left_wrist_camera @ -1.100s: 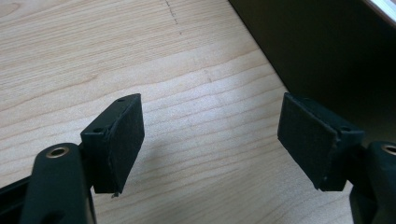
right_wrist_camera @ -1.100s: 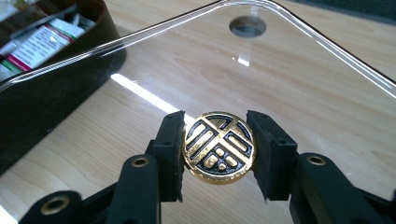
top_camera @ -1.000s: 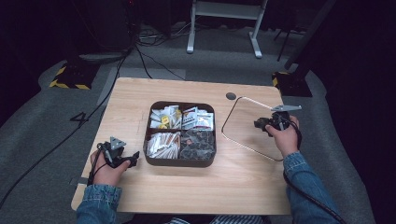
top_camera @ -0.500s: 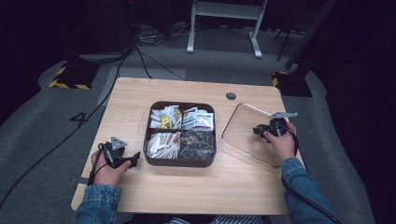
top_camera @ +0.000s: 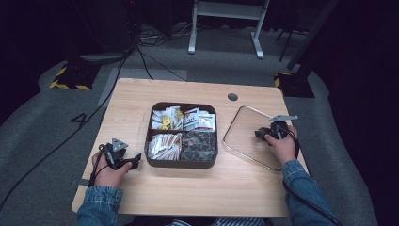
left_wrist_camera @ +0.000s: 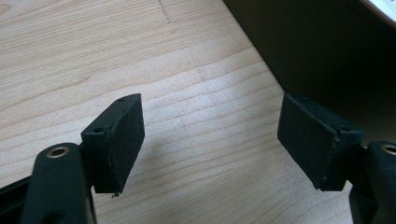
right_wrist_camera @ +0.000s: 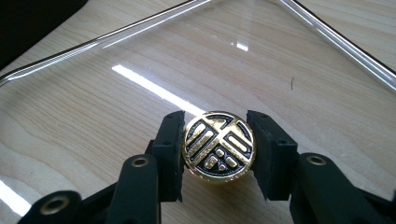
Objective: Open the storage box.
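Here, nearest the front edge of the tabletop [top_camera: 188, 188], we rest our left gripper [top_camera: 134, 161] on the wood by the front-left corner, our left hand [top_camera: 107, 169] wrapped round it. In the left gripper view its jaws stand released, wide apart with bare wood between the pads [left_wrist_camera: 122, 140], and the dark wall of the box [left_wrist_camera: 327, 56] rises just beside the far pad without touching it.

Further in, toward the right edge, our right hand [top_camera: 282, 146] holds the right gripper [top_camera: 260, 134] over the glass lid [top_camera: 244, 136], which lies flat on the tabletop just right of the box, one corner turned toward the back edge. The right gripper view shows the jaws clenched on the lid's round knob [right_wrist_camera: 219, 145], a black disc with a raised gold pattern, one pad pressed to each side of it. The wood grain shows through the clear pane, and the lid's bright rim [right_wrist_camera: 336, 39] runs off on both sides.

In the middle of the tabletop sits the brown four-compartment box [top_camera: 181, 162], open, well apart from the left gripper's jaws in the high view. Its near compartments hold pale sachets at left and dark pieces at right; the far two hold yellow-and-white packets and white sachets with red print.

Beyond, near the back edge, a small dark cable hole [top_camera: 232, 97] marks the wood.
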A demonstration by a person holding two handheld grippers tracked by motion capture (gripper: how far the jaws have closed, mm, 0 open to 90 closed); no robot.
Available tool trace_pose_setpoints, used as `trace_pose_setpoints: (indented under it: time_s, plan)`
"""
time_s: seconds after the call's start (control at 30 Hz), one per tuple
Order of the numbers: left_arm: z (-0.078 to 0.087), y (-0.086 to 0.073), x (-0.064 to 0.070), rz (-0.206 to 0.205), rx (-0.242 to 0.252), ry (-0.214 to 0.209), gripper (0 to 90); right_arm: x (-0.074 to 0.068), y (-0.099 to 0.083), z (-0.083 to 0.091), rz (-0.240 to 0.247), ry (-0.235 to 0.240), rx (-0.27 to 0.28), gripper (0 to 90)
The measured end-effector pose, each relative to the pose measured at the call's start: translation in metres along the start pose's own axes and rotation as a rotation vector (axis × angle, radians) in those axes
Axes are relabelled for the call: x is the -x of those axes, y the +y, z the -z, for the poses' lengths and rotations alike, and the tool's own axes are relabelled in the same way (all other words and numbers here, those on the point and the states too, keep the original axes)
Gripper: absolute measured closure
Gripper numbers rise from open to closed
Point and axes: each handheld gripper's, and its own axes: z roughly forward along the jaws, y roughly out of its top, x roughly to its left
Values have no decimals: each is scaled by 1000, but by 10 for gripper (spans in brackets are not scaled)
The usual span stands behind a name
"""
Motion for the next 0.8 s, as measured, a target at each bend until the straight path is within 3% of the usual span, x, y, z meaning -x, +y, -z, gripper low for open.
trace_pose_setpoints:
  time_s: [0.4, 0.5, 0.8]
  plan:
    - [0, 0, 0, 2, -2, -1, 232, -1, -3, -3, 7, -11, -10, 580]
    - [0, 0, 0, 3, -2, -2, 232, -1, -3, -1, -14, 5, 27, 496]
    - [1, 0, 2, 3, -2, -7, 230, -5, 9, 25, -46, 29, 135, 415]
